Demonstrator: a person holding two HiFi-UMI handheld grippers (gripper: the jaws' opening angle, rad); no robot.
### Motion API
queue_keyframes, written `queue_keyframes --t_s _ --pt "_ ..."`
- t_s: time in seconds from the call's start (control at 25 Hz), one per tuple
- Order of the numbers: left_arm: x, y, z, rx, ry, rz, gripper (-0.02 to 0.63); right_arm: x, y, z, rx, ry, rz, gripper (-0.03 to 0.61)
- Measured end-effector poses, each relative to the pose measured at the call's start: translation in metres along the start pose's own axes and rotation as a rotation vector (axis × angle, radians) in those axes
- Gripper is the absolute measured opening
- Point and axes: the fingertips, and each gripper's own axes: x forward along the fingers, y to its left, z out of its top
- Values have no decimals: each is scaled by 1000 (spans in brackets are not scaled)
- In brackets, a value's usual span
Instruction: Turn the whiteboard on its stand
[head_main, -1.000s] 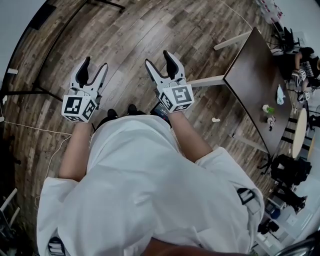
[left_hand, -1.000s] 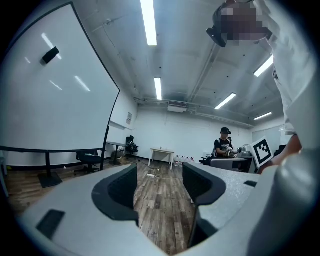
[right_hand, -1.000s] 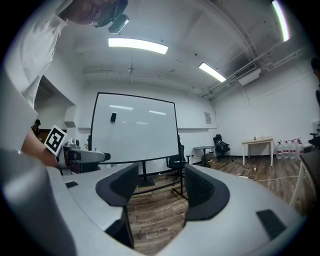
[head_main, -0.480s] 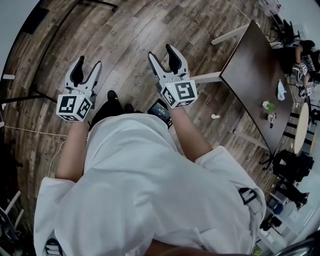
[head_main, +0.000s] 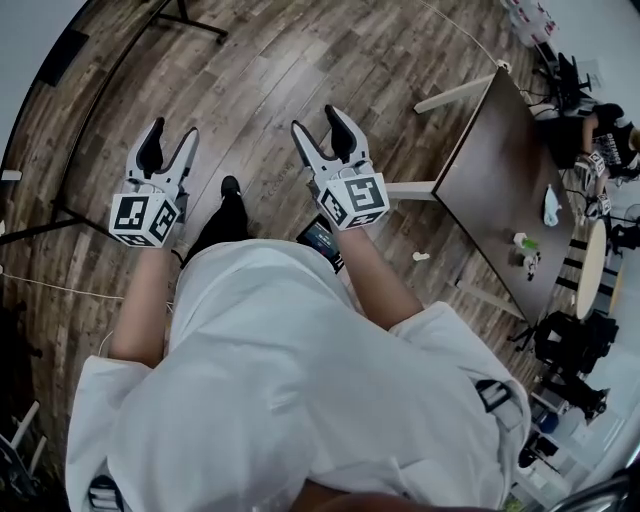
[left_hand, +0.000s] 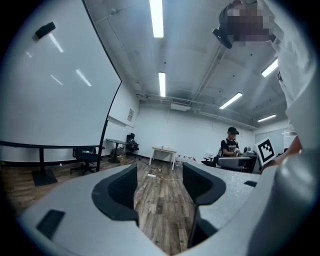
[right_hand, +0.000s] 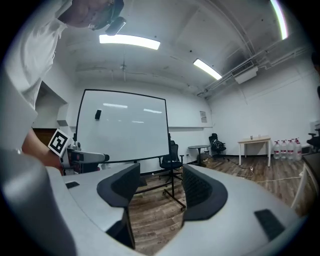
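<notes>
The whiteboard (right_hand: 125, 125) stands on its black wheeled stand a few steps ahead in the right gripper view. In the left gripper view the whiteboard (left_hand: 55, 90) fills the left side, and in the head view the whiteboard (head_main: 30, 60) is the pale surface at the top left. My left gripper (head_main: 165, 148) is open and empty over the wood floor. My right gripper (head_main: 318, 128) is open too; its jaws have just closed a little, with nothing between them. Both point level, side by side, apart from the board.
A dark table (head_main: 500, 180) with small items stands to the right. A person (head_main: 610, 130) sits beyond it. One stand foot (head_main: 190, 20) lies ahead. An office chair (right_hand: 172, 160) stands by the board, and a white table (right_hand: 255, 145) with water bottles is far right.
The person has stepped forward across the floor toward the whiteboard. Both grippers have moved along with the step, still side by side, and the table has slid back in the head view.
</notes>
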Motion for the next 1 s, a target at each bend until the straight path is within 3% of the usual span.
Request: queue_keyframes --t_s 0.16,0.64,1.0 --pt "47 40 19 7 -11 0 268 55 -20 13 0 -1 11 261" --pt "179 136 38 -5 -11 -71 268 215 -87 52 -33 -53 -64 259" --pt "268 175 36 -37 -3 -79 268 270 -156 42 -37 -13 -106 253"
